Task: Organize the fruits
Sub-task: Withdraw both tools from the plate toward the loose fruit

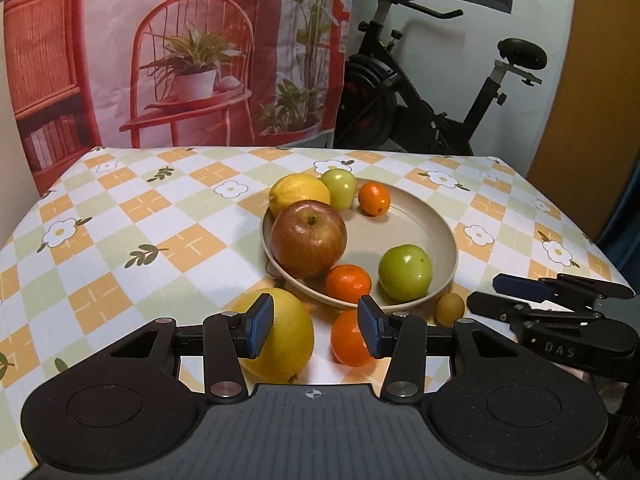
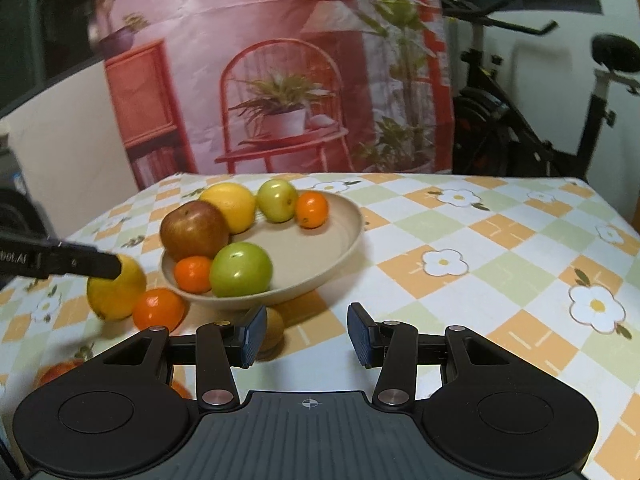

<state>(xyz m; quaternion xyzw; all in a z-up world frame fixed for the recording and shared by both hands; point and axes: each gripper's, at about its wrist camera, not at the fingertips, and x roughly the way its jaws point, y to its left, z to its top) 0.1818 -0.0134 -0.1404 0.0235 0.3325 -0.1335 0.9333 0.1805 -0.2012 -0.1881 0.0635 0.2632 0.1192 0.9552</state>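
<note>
Left to right along the table's (image 1: 120,208) near edge: a large yellow citrus (image 1: 288,340), an orange (image 1: 348,338) and a small brown kiwi (image 1: 450,309) lie outside the plate (image 1: 420,236). The left gripper (image 1: 316,330) hangs over the first two, jaws apart and empty; the right gripper (image 2: 306,334), likewise parted and empty, stands beside the kiwi. In the plate: one lemon, one red apple, two green fruits, two small oranges. The fruits are probably firm, smooth and apt to roll; grip across the widest middle.

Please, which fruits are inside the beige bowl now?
Inside the beige bowl: a red apple, two green apples and two small oranges. The bowl floor beneath them is hidden.
</note>
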